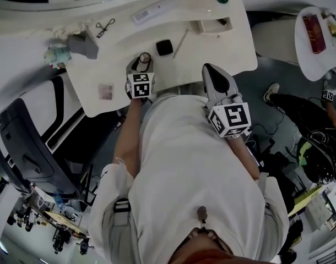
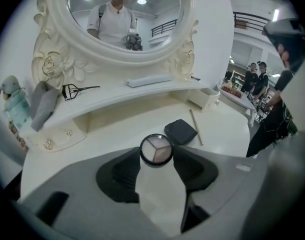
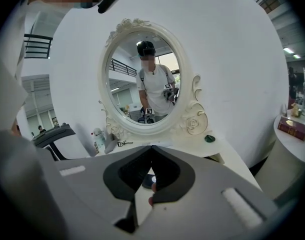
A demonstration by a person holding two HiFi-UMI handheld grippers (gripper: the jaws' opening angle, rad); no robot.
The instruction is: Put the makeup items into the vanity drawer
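Nearby, on the right end of the white vanity top (image 1: 212, 56), a small drawer (image 1: 207, 27) stands pulled out. The head view looks down into it and shows a pale floor with one small dark thing near its far corner, too small to name. The left gripper view shows only the drawer's outer wall, and none of the loose items lie in it. A grey pouch (image 1: 82, 44) slumps at the left end of the shelf; no view shows what is inside it. The left gripper (image 1: 141, 65) is clamped on a round eyeshadow palette (image 2: 156, 148), with both pads against its black rim, just over the front of the vanity top. Only the left gripper view shows the palette's three pale pans; from above it is merely a small ring. Just beyond it lie a black compact (image 1: 164, 47) and a thin stick (image 1: 180, 43), close together but apart. An eyelash curler (image 1: 104, 28) lies on the shelf near the pouch. The right gripper (image 3: 151, 150) is empty with its tips together, held off the right front edge of the vanity. Its view alone takes in the whole oval mirror (image 3: 142, 79) with the person reflected, and a green round thing (image 3: 209, 138) beside the frame. The head view adds a round side table (image 1: 303, 56) bearing a red book (image 1: 314, 33).
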